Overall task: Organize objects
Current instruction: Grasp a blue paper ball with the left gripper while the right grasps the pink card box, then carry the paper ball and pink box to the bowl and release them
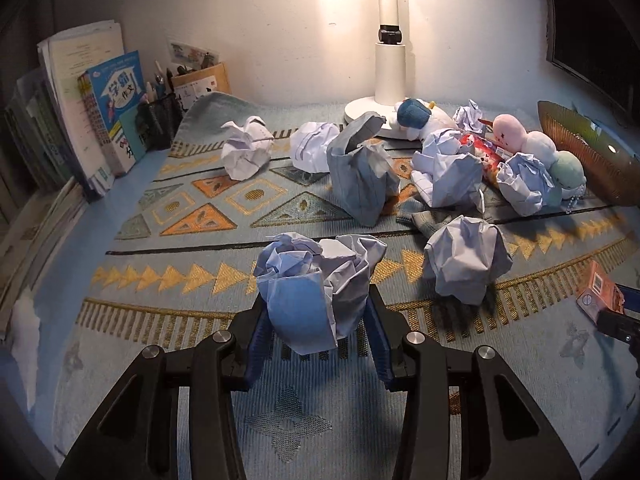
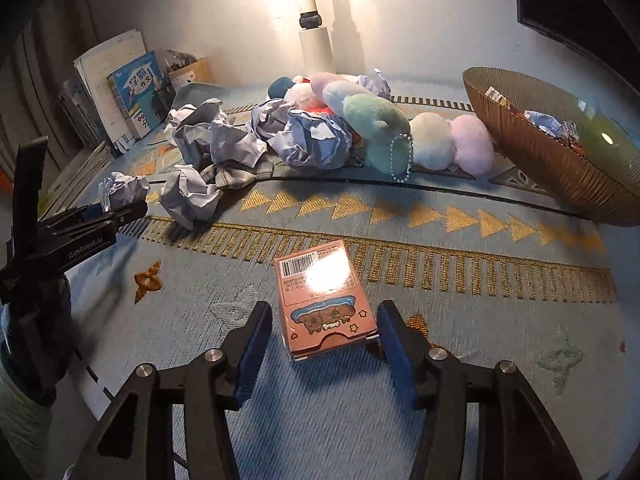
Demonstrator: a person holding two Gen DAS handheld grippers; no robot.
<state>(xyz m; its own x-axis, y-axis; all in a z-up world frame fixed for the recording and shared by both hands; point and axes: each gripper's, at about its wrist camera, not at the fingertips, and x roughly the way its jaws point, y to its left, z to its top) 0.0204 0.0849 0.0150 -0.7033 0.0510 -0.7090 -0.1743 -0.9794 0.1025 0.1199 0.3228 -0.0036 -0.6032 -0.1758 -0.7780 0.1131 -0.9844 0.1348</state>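
In the left wrist view my left gripper [image 1: 316, 308] is shut on a crumpled ball of white paper [image 1: 312, 276], its blue pads pressing on both sides. The right wrist view shows the same gripper from the side at the left edge, with the paper ball [image 2: 122, 192] at its tip. My right gripper [image 2: 324, 314] is open around a small pink carton [image 2: 324, 292] with a barcode and cartoon animals. The carton lies flat on the patterned cloth [image 2: 440, 380], and the left pad stands clearly apart from it. The carton [image 1: 600, 290] also appears at the right edge of the left wrist view.
Several more crumpled paper balls [image 1: 466, 266] and plush toys [image 2: 380, 132] lie across the middle of the cloth. An amber ribbed glass bowl [image 2: 532, 160] holding wrappers stands at the right. A white lamp base [image 1: 390, 76] is at the back, with books [image 1: 112, 96] and a pen holder [image 1: 158, 120] at the left.
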